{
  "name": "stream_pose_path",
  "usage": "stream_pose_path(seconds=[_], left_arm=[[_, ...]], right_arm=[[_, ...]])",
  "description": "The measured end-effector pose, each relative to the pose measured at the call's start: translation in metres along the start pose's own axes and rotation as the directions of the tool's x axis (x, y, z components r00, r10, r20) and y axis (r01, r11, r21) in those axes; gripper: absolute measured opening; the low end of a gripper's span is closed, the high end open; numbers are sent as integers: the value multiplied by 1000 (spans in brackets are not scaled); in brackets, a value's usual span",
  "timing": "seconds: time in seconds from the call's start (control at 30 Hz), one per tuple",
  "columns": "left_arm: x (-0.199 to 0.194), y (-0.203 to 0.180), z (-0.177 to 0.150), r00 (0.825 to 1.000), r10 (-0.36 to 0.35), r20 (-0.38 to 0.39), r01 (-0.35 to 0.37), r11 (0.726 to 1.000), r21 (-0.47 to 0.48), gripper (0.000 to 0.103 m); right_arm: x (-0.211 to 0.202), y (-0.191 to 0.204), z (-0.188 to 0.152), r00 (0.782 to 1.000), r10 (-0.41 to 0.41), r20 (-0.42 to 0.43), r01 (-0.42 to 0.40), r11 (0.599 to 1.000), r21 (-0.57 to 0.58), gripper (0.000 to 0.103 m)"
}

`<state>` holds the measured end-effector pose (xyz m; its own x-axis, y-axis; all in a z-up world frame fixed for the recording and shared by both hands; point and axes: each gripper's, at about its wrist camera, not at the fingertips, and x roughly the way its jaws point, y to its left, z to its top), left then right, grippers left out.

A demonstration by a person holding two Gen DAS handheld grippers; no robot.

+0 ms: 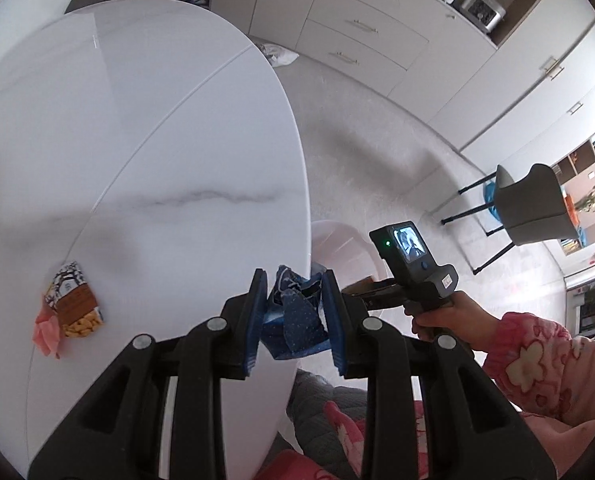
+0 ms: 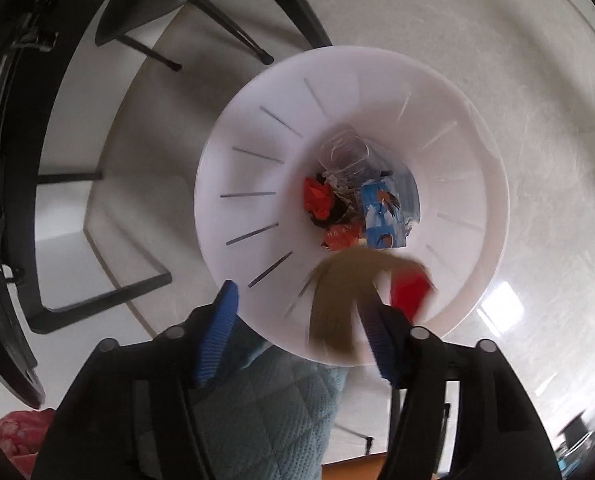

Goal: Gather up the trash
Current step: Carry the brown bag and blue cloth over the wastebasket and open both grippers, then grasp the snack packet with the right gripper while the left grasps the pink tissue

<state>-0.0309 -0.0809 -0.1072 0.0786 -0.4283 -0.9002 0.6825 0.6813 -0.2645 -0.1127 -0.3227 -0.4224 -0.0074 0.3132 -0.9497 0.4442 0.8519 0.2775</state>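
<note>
My left gripper [image 1: 294,280] is shut on a crumpled dark blue wrapper [image 1: 297,316] just over the near edge of the white marble table [image 1: 157,120]. An orange-and-white snack packet [image 1: 75,304] and pink paper [image 1: 47,334] lie on the table to the left. In the right wrist view my right gripper [image 2: 297,296] stands open above the white bin [image 2: 493,208]. A blurred brown-and-red wrapper [image 2: 345,292] hangs loose by the right finger, over the bin's mouth. At the bin's bottom lie a blue carton [image 2: 385,216], red scraps [image 2: 317,200] and clear plastic [image 2: 349,148].
The bin [image 1: 337,240] stands on the floor close beside the table's edge. A grey chair [image 1: 533,208] is further right, drawers [image 1: 361,28] line the far wall. A pink flowered sleeve [image 1: 537,360] holds the right tool. Black chair legs [image 2: 233,32] stand near the bin.
</note>
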Motion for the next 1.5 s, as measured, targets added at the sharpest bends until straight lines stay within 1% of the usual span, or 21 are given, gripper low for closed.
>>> stream_pose_path(seconds=[0.03,0.07,0.13,0.2,0.27,0.33,0.4,0.5,0.63,0.77,0.83,0.97,1.07,1.13,1.17,1.2,1.23,1.3,1.33,1.43,1.5], left_arm=[[2,-3,0,1000,1,-7,-1,1000,3,28],[4,-5,1,1000,0,-14,0,1000,5,28],[11,-11,4,1000,-4,-25,4,1000,11,28],[16,-17,4,999,-6,-33,7,1000,23,28],[21,-20,12,999,-8,-44,10,999,49,28],[26,-21,13,998,-18,-57,22,997,72,28],[36,-34,12,997,-33,-75,40,995,93,28],[56,-51,15,991,-59,-118,75,989,129,28],[97,-74,14,975,-83,-204,119,978,172,28],[136,-92,8,960,-68,-273,126,971,205,28],[146,-97,5,955,-60,-291,125,969,211,28],[156,-105,1,949,-50,-310,123,968,220,28],[157,-107,0,949,-41,-311,115,968,223,29],[158,-109,-1,948,-40,-317,117,967,227,34],[157,-111,0,948,-38,-317,115,967,227,48],[156,-112,1,950,-35,-311,109,968,225,66],[153,-113,1,953,-35,-299,105,969,223,72],[147,-115,2,960,-41,-277,106,969,224,88],[144,-115,3,960,-40,-276,104,970,222,90],[133,-113,6,963,-45,-267,101,974,203,91],[122,-108,9,968,-36,-249,85,978,190,91]], right_arm=[[3,13,-5,1000,12,8,-12,1000,8,70],[-1,10,-8,1000,22,22,-23,1000,13,74],[-10,13,-11,999,26,38,-26,1000,14,75],[-26,10,-17,998,29,58,-30,999,17,76],[-48,5,-21,996,37,86,-40,999,25,76],[-71,2,-30,990,49,133,-55,997,45,78],[-92,-1,-38,983,48,177,-59,997,58,84],[-127,-6,-52,969,22,247,-42,996,74,87],[-153,-16,-66,957,-1,290,-27,996,90,88],[-164,-28,-76,954,-3,298,-32,993,113,89],[-166,-36,-79,955,-8,298,-32,991,128,89],[-160,-46,-82,956,-9,294,-38,987,156,89],[-157,-49,-83,955,-17,295,-32,987,160,89],[-157,-51,-83,955,-20,296,-30,986,165,89],[-158,-52,-82,955,-21,297,-30,986,166,89],[-159,-52,-82,955,-22,297,-29,985,169,89],[-159,-53,-82,954,-24,298,-28,985,170,89],[-161,-53,-80,954,-26,299,-26,985,169,89],[-162,-52,-80,953,-28,301,-25,985,168,89],[-168,-47,-77,951,-28,309,-21,988,156,89],[-174,-40,-74,948,-30,317,-15,990,140,89]])
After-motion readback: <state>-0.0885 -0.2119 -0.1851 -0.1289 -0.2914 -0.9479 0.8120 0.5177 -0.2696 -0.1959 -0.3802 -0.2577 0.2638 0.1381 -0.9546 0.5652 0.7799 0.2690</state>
